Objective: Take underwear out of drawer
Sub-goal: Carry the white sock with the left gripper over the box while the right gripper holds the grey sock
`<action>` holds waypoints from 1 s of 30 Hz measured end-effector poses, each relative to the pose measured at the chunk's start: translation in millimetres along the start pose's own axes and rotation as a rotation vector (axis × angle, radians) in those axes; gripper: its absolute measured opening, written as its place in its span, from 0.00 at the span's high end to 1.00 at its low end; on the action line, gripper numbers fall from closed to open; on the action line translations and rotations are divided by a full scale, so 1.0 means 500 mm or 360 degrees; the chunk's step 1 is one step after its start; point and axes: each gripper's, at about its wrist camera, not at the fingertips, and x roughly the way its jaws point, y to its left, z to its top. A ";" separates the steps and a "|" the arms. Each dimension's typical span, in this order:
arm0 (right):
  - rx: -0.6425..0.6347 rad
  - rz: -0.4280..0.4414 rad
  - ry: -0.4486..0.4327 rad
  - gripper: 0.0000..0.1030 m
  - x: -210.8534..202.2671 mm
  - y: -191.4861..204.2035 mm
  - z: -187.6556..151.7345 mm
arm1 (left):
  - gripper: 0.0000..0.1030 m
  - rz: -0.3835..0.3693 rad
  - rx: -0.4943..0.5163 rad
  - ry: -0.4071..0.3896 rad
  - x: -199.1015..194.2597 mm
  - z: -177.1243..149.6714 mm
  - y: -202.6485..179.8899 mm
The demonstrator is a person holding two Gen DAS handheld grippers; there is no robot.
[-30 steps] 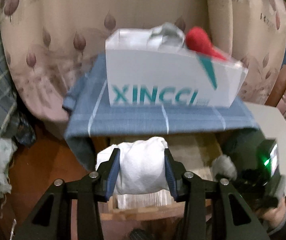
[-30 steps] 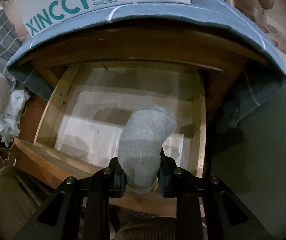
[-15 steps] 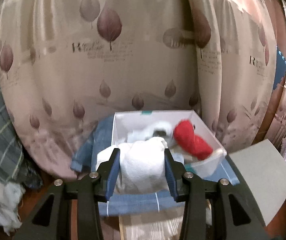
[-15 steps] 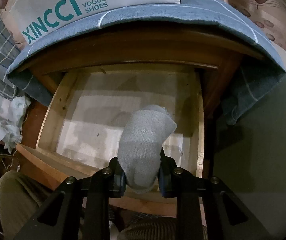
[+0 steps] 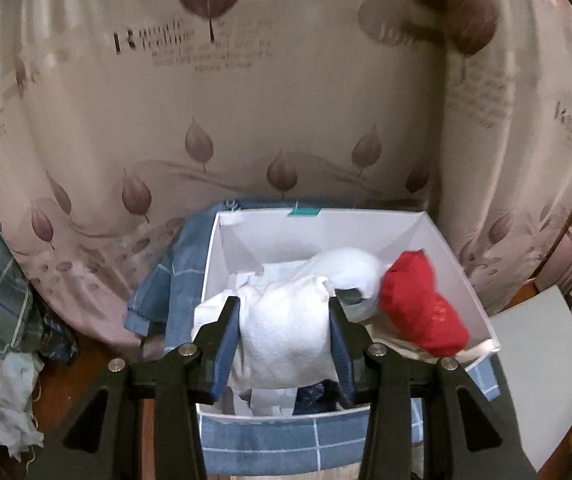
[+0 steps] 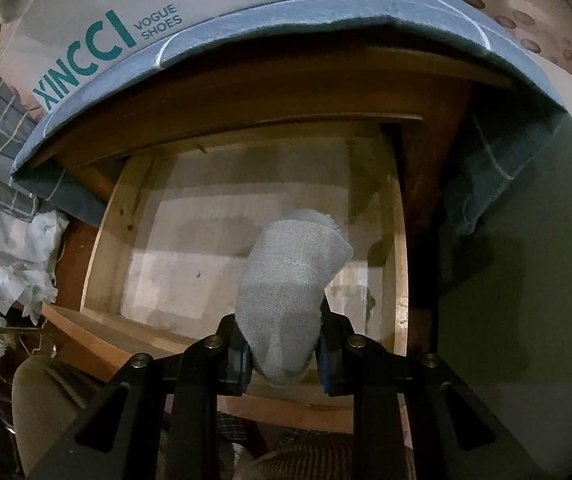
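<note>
My left gripper (image 5: 285, 340) is shut on a rolled white underwear (image 5: 286, 336) and holds it over the open white shoe box (image 5: 462, 280). In the box lie a red roll (image 5: 422, 312) and a white and grey piece (image 5: 350, 272). My right gripper (image 6: 284, 354) is shut on a rolled grey underwear (image 6: 290, 276) and holds it above the front of the open wooden drawer (image 6: 400, 248). The drawer floor shows only pale lining paper.
The shoe box, marked XINCCI (image 6: 86, 44), stands on a blue checked cloth (image 6: 406, 4) over the cabinet top. A leaf-print curtain (image 5: 246, 120) hangs behind. Crumpled cloth and paper (image 6: 10, 256) lie at the left. A grey board (image 5: 542, 376) is at the right.
My left gripper has risen from drawer level and moved forward over the shoe box, still holding the white roll. My right gripper has stayed nearly still over the drawer.
</note>
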 end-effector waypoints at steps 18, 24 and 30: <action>0.0023 0.0009 0.0050 0.78 0.014 -0.002 0.003 | 0.53 0.0127 0.0123 0.0188 0.143 -0.045 -0.024; 0.0015 0.0000 0.0056 0.78 0.014 0.001 0.002 | 0.46 0.0175 0.0202 0.0190 0.137 -0.050 -0.047; 0.0014 0.0000 0.0058 0.77 0.012 0.001 0.001 | 0.42 0.0128 0.0233 0.0110 0.099 -0.046 -0.057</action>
